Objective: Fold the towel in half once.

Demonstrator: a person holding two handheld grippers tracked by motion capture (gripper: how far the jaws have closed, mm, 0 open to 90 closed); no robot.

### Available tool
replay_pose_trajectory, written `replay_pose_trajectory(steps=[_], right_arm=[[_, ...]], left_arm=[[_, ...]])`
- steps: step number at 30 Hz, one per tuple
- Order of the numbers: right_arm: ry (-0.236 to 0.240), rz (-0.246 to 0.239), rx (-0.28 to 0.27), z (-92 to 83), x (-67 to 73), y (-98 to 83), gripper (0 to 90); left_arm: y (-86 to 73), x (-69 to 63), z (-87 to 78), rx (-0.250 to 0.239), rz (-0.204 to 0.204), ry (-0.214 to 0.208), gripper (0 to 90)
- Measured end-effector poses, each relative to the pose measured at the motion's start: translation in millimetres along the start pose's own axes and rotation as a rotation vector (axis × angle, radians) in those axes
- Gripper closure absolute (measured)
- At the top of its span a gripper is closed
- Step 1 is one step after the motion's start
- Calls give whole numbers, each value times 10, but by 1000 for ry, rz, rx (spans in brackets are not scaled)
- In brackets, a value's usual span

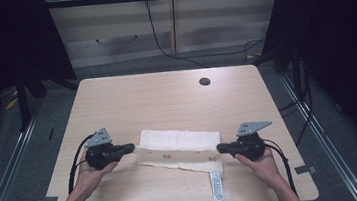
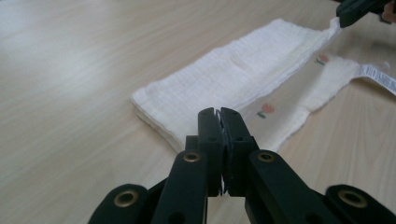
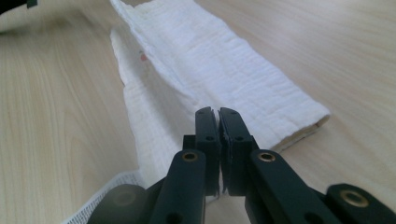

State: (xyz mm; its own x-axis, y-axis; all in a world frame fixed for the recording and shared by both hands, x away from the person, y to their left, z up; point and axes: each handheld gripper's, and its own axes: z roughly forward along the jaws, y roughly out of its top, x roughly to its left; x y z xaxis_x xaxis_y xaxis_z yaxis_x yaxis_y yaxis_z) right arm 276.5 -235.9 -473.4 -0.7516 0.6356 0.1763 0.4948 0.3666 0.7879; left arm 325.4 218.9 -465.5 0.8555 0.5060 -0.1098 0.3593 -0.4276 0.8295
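**Holding a folded cloth at both ends near the worktop's front edge**

Lying across the front half of the pale wooden worktop (image 1: 166, 101) is a white, ribbed, folded muslin cloth (image 1: 181, 148), spread lengthways between the two grippers and set closer to the front edge than to the back one. Small orange flower prints are seen on its lower layer, and a white care label (image 1: 217, 184) trails from its right end toward the front edge. An upper layer is folded over toward the back, leaving a strip of the printed layer uncovered along the front.

The left gripper (image 1: 130, 147) is held at the cloth's left end, with a grey three-cornered plate on top and a black cable looping from it toward the worktop's left edge. In the left gripper view its fingers (image 2: 208, 128) are pressed together, with a thin sliver of white caught between the tips; the cloth's near corner lies just behind them.

The right gripper (image 1: 220, 148) is held at the cloth's right end, pointing inward. In the right gripper view its fingers (image 3: 207, 128) are likewise closed tight, and the cloth's edge runs right up to them; whether fabric is pinched there cannot be told with certainty.

A round dark cable hole (image 1: 204, 81) is set near the worktop's back right corner, well apart from the cloth.
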Motion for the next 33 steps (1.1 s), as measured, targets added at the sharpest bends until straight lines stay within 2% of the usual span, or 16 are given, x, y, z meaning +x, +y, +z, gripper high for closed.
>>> replay_pose_trajectory(steps=[3, 4, 10, 11, 16, 21, 24, 25, 28, 31, 32, 33], right_arm=[[-4, -2, 18, 24, 32, -46, 868], [0, -2, 27, 35, 53, -90, 864], [-2, 3, 39, 32, 75, -162, 825], [-2, 3, 39, 32, 75, -162, 825], [3, 25, 22, 25, 81, -196, 775], [15, 23, -2, -76, 150, -226, 761], [16, 30, -9, -99, 153, -235, 750], [14, 39, -5, -94, 130, -236, 731], [3, 46, 3, -72, 93, -233, 728], [-17, 50, -5, -45, -23, -147, 713], [-17, 50, -5, -45, -23, -147, 713], [-29, 56, -22, -29, -107, -47, 705]], left_arm=[[-60, -12, 26, 10, -9, -14, 880], [-109, -21, 62, 32, -13, -25, 879], [-216, -49, 130, 76, -10, -38, 849], [-216, -49, 130, 76, -10, -38, 817], [-206, -29, 64, 42, -32, -29, 817], [-192, 22, 4, -2, -67, -26, 785], [-200, 56, 15, 9, -86, -19, 779], [-215, 88, 43, 21, -92, -5, 779], [-204, 109, 66, 25, -102, -3, 762], [-130, 145, 120, 18, -110, 2, 735], [-130, 145, 120, 18, -110, 2, 733], [-73, 161, 186, 33, -113, 4, 726]])
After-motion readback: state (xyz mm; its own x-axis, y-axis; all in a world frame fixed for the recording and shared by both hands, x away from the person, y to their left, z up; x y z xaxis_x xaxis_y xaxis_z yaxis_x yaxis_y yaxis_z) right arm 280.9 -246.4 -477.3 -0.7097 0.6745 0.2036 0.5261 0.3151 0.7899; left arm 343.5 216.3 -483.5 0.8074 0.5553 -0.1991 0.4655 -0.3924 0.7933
